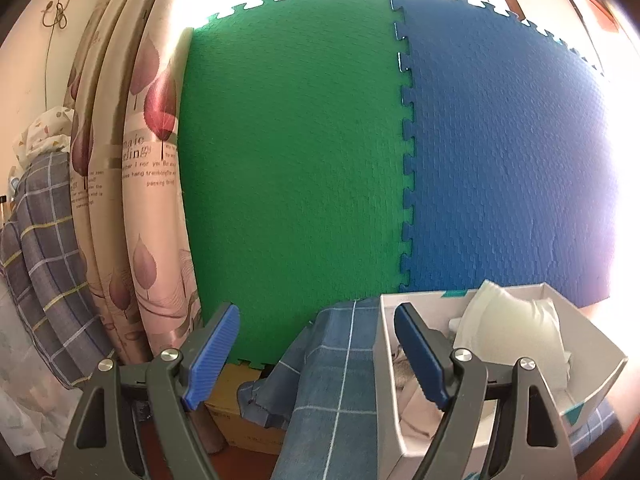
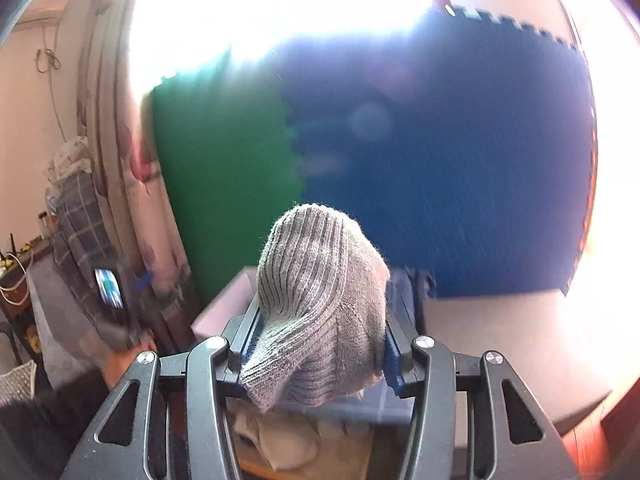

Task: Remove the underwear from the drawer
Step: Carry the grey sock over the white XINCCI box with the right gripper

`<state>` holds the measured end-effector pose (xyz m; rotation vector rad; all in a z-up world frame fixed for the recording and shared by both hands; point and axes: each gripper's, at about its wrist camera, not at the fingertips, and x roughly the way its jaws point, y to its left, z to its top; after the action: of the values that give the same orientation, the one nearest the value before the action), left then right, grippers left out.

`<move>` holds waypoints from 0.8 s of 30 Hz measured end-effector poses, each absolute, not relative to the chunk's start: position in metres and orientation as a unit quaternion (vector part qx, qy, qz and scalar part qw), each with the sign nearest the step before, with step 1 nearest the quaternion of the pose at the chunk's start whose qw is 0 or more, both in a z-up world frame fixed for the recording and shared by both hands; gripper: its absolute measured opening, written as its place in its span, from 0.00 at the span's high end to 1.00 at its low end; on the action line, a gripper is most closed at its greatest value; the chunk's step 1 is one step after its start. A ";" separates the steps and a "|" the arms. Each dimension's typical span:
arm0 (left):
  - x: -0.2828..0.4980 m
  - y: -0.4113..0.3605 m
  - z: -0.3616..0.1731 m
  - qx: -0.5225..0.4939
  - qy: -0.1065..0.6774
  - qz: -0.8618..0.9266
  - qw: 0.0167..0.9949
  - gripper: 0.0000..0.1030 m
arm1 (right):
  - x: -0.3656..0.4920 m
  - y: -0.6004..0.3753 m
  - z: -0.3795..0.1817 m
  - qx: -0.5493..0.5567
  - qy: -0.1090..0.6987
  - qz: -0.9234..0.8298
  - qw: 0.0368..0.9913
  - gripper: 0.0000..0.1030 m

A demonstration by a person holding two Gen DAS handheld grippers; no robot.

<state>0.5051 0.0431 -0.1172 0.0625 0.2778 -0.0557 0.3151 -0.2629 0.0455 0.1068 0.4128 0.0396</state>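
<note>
The right claw [image 2: 316, 350] is clamping a grey ribbed knit garment [image 2: 320, 296] between its blue pads, jaws drawn partway in around the bunched cloth; the piece is standing up out of the grip, its hem spilling over the near side. It reads more like a sock than underwear, though I cannot be sure. Beneath it, pale folded clothes [image 2: 280, 436] are lying in the drawer, which is showing only as a white edge [image 2: 224, 300] at the left.

The left claw [image 1: 316, 356] is standing wide open with nothing between its jaws, hovering beside the white drawer box [image 1: 388, 360]. Inside that box a white padded garment [image 1: 508, 328] is sitting upright, with more pale cloth below it.

To do this step well, I judge the right hand should be carrying the garment clear of the drawer rim before letting go, keeping the pinch firm since the knit is loose and could slip. The left claw is well placed to be steadying the box.

A blue checked cloth [image 1: 336, 364] is draping the surface under the box. Behind it green [image 1: 288, 152] and blue foam mats [image 1: 504, 152] are standing against a bright window, with a leaf-print curtain [image 1: 152, 160] at the left.
</note>
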 end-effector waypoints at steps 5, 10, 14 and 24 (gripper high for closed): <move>0.497 0.055 -0.135 0.026 0.143 -0.031 0.989 0.21 | 0.335 -0.226 0.083 0.027 0.170 0.031 0.985 0.54; 0.486 0.072 -0.159 -0.002 0.160 -0.038 0.986 0.20 | 0.353 -0.189 0.103 -0.009 0.147 0.041 0.988 0.52; 0.468 0.076 -0.179 -0.031 0.188 -0.052 0.980 0.21 | 0.377 -0.168 0.104 -0.028 0.144 0.045 0.988 0.51; 0.444 0.043 -0.240 -0.072 0.328 -0.141 0.932 0.20 | 0.440 -0.152 0.058 -0.059 0.188 0.034 0.980 0.51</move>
<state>0.4436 0.0429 -0.2404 -0.1471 0.6706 -0.2880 0.4403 -0.1521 0.0580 -0.1180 0.3790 0.0681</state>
